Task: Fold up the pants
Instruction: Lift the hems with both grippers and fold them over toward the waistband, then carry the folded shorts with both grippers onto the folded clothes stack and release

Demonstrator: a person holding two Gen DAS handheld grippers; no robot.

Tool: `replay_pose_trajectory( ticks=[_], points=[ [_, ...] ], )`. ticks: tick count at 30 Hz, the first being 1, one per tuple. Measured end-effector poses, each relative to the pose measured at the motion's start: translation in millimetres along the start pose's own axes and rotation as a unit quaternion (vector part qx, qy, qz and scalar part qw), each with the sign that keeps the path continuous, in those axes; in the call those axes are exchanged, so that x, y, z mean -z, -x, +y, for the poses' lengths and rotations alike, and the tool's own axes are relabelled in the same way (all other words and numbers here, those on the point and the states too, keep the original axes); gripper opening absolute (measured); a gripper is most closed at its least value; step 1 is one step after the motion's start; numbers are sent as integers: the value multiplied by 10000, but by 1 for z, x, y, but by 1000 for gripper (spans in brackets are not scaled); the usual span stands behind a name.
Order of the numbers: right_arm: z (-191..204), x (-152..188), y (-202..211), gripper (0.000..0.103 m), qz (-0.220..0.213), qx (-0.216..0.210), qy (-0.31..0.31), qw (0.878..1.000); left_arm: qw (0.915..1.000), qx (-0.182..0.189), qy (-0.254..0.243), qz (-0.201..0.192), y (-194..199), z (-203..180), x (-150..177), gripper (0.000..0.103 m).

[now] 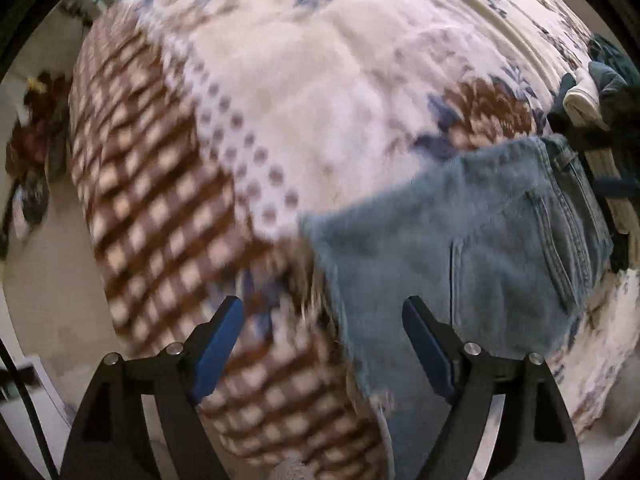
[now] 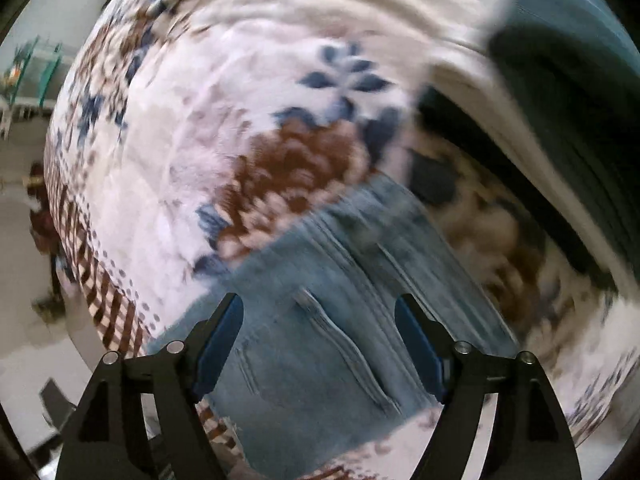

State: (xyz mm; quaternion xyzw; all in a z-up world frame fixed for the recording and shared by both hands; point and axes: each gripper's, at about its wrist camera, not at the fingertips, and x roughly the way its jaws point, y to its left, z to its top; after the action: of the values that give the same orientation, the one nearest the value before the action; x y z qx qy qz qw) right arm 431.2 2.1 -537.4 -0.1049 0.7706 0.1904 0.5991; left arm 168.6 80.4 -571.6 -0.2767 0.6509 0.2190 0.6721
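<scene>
Light blue denim pants (image 1: pixel 460 232) lie folded flat on a patterned blanket (image 1: pixel 280 92), with a frayed hem edge toward the left and a back pocket showing. My left gripper (image 1: pixel 323 320) is open and empty, above the pants' frayed left edge. In the right wrist view the pants (image 2: pixel 320 308) lie blurred under my right gripper (image 2: pixel 318 316), which is open and empty above their seams. The blanket (image 2: pixel 192 120) spreads behind them.
A pile of folded clothes (image 1: pixel 600 84) sits at the blanket's right side. A dark teal and white stack (image 2: pixel 560 100) fills the right of the right wrist view. The bed's left edge drops to a pale floor (image 1: pixel 44 280) with dark clutter (image 1: pixel 36 136).
</scene>
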Motion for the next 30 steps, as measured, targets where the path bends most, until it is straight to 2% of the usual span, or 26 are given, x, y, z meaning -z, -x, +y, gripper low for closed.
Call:
replay_pose_trajectory(
  ticks=[5, 9, 12, 14, 15, 18, 19, 21, 23, 24, 25, 26, 27, 28, 29, 30],
  points=[
    [-67, 48, 7, 80, -55, -45, -636, 9980, 9955, 436, 544, 644, -14, 16, 55, 81],
    [-119, 83, -15, 80, -3, -370, -1266, 9913, 9785, 1059, 1272, 1227, -41, 25, 102, 81],
    [-147, 95, -34, 80, -30, -664, -1569, 9854, 9463, 1712, 2215, 1618, -64, 44, 135, 81],
    [-160, 99, -46, 80, -48, -864, -1686, 9819, 9192, 2091, 2847, 1741, -75, 59, 158, 81],
    [-165, 102, -53, 80, -58, -1099, -1743, 9785, 9056, 2290, 3107, 1761, -80, 66, 170, 81],
    [-171, 99, -65, 80, -113, -1583, -1757, 9716, 8819, 2632, 3502, 1742, -84, 75, 198, 81],
    [-173, 98, -69, 80, -131, -1705, -1731, 9699, 8784, 2715, 3519, 1757, -86, 74, 207, 81],
    [-177, 96, -75, 80, -171, -1938, -1705, 9660, 8737, 2835, 3512, 1816, -91, 65, 220, 81],
    [-176, 91, -81, 80, -189, -2186, -1681, 9610, 8739, 2916, 3431, 1832, -96, 56, 233, 81],
    [-175, 91, -85, 80, -222, -2305, -1666, 9585, 8774, 2918, 3350, 1814, -98, 50, 236, 80],
    [-176, 90, -87, 80, -248, -2382, -1657, 9566, 8853, 2889, 3208, 1729, -99, 44, 238, 80],
    [-174, 89, -91, 74, -283, -2462, -1648, 9547, 8914, 2862, 3118, 1620, -99, 40, 240, 73],
    [-172, 88, -91, 65, -397, -2511, -1623, 9534, 8991, 2845, 2960, 1516, -99, 35, 243, 56],
    [-172, 87, -91, 60, -469, -2426, -1604, 9556, 9076, 2766, 2812, 1440, -94, 29, 248, 46],
    [-171, 89, -92, 49, -516, -2277, -1600, 9591, 9149, 2729, 2661, 1328, -91, 27, 249, 29],
    [-172, 91, -91, 42, -558, -2277, -1658, 9579, 9224, 2700, 2481, 1215, -88, 26, 252, 22]
  ],
)
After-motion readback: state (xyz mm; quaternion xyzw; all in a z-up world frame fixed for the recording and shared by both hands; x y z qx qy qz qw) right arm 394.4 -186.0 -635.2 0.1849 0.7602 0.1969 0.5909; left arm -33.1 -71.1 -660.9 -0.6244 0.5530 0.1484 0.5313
